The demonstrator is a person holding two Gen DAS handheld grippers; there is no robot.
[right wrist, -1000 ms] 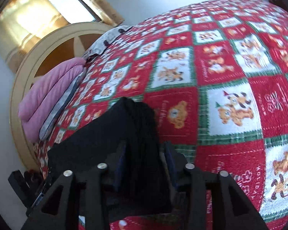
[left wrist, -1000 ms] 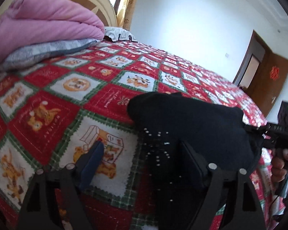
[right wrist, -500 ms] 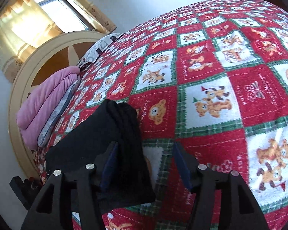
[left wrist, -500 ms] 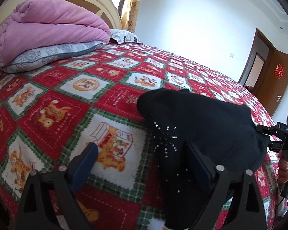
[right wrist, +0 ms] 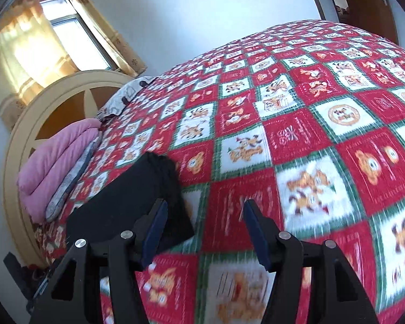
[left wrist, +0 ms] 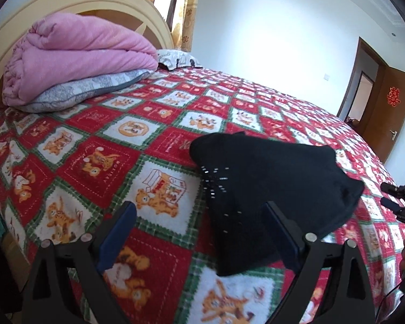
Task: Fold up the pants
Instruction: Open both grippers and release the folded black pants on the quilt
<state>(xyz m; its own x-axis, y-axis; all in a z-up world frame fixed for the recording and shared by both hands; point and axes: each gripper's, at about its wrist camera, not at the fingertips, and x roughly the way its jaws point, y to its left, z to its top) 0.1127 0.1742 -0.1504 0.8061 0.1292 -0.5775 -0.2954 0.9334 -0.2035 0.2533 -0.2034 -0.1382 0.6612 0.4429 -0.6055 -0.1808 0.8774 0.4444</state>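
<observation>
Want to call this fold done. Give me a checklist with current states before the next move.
1. Left gripper jaws open, pressing nothing: ok.
2. Right gripper jaws open, clear of the cloth: ok.
3. Black pants lie folded in a compact stack on the bedspread: ok.
4. Stack edges square: not ok, one corner tapers toward the left gripper.
5. Stack clear of the pink blanket: ok.
6. Layers beneath smooth: cannot tell.

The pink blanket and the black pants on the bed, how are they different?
The thick pink folded blanket sits on a grey patterned pillow by the headboard; the black folded pants lie straight on the red checked bedspread, near the bed's edge. The blanket is puffy and tall; the pants are flatter. The pants carry small shiny dots; the blanket is plain. Both are folded fabric.
</observation>
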